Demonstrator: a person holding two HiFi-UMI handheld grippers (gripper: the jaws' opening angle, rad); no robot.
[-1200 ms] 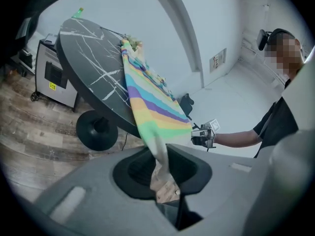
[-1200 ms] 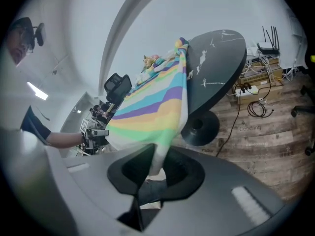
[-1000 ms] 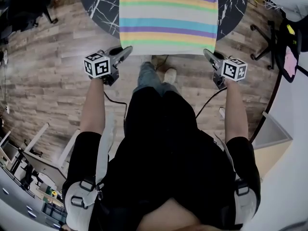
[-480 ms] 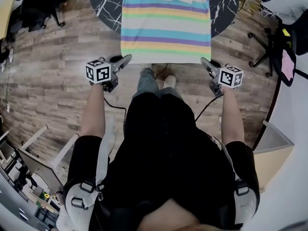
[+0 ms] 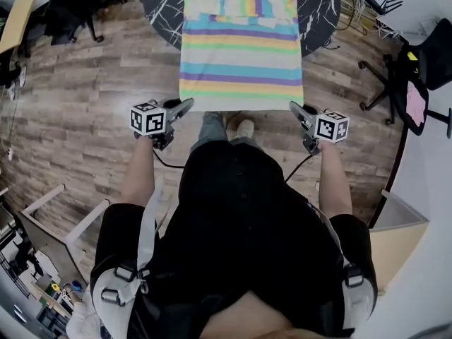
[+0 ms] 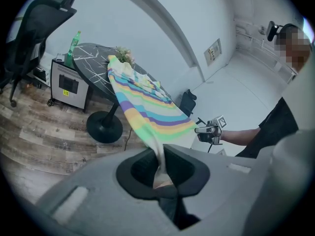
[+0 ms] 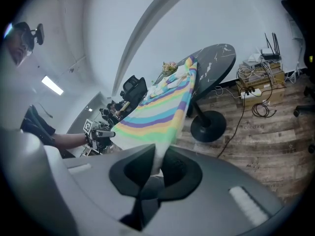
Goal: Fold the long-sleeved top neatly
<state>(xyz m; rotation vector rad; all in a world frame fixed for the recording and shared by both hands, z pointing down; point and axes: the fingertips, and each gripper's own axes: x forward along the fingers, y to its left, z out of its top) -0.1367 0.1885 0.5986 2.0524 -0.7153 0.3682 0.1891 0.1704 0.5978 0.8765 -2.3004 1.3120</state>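
Presently, item by item:

- Long-sleeved top [image 5: 241,55]: striped in yellow, green, blue, purple and pale grey. Its far part is laid on the desk [image 5: 159,6]. Its near part is drawn off the near edge of the desk and held taut above the wooden floor [image 5: 85,97]. Near the far end, pieces with stripes running the other way are laid across the body.
- Left gripper [image 5: 188,104]: its fingers [image 6: 136,173] are clenched on the near left corner of the hem. A thin fold of cloth is seen pinched between them in the left gripper view.
- Right gripper [image 5: 294,107]: its fingers [image 7: 129,176] are clenched on the near right corner of the hem. The cloth is seen rising from between them in the right gripper view.
- Both grippers are held level with each other, well apart, with the hem stretched straight between them in front of the person's legs.
- Desk: round, black, veined in white, carried on a single black pedestal [image 6: 104,124].
- Green bottle [image 6: 74,42]: stood upright near the far left edge of the desk.
- Small plant [image 6: 124,54]: set at the far edge, just behind the top.
- Wheeled cabinet [image 6: 69,85]: placed on the floor beside the pedestal.
- Office chair [image 5: 409,76]: black, parked on the floor to the right of the desk.
- Box with cables [image 7: 258,77]: kept on the floor past the desk's right side.
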